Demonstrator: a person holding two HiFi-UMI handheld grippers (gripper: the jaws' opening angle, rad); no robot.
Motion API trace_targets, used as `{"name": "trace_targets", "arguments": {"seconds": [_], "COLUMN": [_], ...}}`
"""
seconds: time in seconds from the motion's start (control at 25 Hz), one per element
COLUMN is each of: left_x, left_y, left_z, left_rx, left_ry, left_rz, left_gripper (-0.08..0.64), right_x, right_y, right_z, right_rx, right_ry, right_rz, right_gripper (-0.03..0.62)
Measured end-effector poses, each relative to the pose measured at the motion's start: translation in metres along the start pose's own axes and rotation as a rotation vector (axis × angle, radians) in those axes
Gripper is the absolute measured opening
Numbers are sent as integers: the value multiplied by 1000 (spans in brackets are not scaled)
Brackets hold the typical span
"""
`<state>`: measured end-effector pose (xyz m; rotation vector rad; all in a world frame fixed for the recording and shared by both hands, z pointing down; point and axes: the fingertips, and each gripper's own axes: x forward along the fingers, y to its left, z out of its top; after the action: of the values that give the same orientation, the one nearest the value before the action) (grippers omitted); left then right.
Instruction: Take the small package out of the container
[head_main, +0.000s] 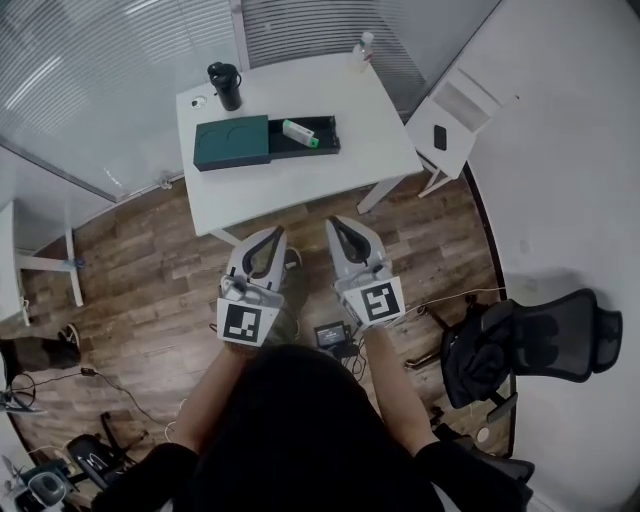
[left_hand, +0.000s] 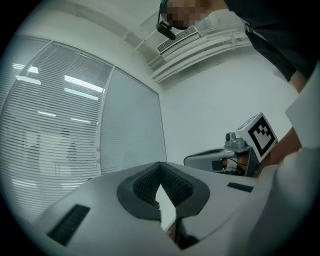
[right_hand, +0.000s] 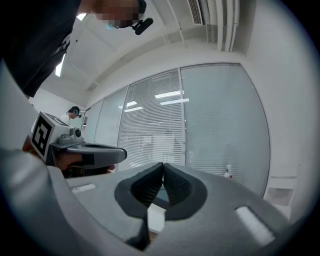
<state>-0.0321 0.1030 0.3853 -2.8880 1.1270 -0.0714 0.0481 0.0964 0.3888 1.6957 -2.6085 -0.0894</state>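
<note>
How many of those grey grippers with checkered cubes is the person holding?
2. The left gripper and the right gripper are side by side over the wood floor, short of the white table. Both are shut and empty.

Operator wore a black top (head_main: 290, 430) with dark sleeves (head_main: 150, 475) ending short of the wrists. The left gripper (head_main: 275, 236) and right gripper (head_main: 335, 226) were alike: light grey moulded shells tapering to a point, each carrying a white cube (head_main: 242, 322) printed with black square markers. Their pads (left_hand: 145, 186) were dark grey and ribbed, with black rectangular slots in the shell to either side.
</note>
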Motion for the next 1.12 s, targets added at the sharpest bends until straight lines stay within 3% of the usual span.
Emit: {"name": "trace_targets", "arguments": {"seconds": [0.2, 0.48, 0.84, 1.12], "left_x": [59, 132, 182, 184], "left_y": [23, 71, 127, 140], "left_z": [2, 15, 20, 25], "left_rx": [-31, -54, -62, 28], "left_ry": [-74, -132, -193, -226], "left_rz": [-10, 20, 53, 52], "left_gripper": [-2, -2, -2, -2], "right_x": [29, 91, 160, 186], "right_y": [-49, -110, -173, -188], "right_z": [-13, -11, -17, -19], "right_rx": [-29, -94, -180, -233], "right_ry": [71, 141, 201, 254], "right_rz": [-10, 42, 43, 76], "right_gripper": [0, 0, 0, 0]}}
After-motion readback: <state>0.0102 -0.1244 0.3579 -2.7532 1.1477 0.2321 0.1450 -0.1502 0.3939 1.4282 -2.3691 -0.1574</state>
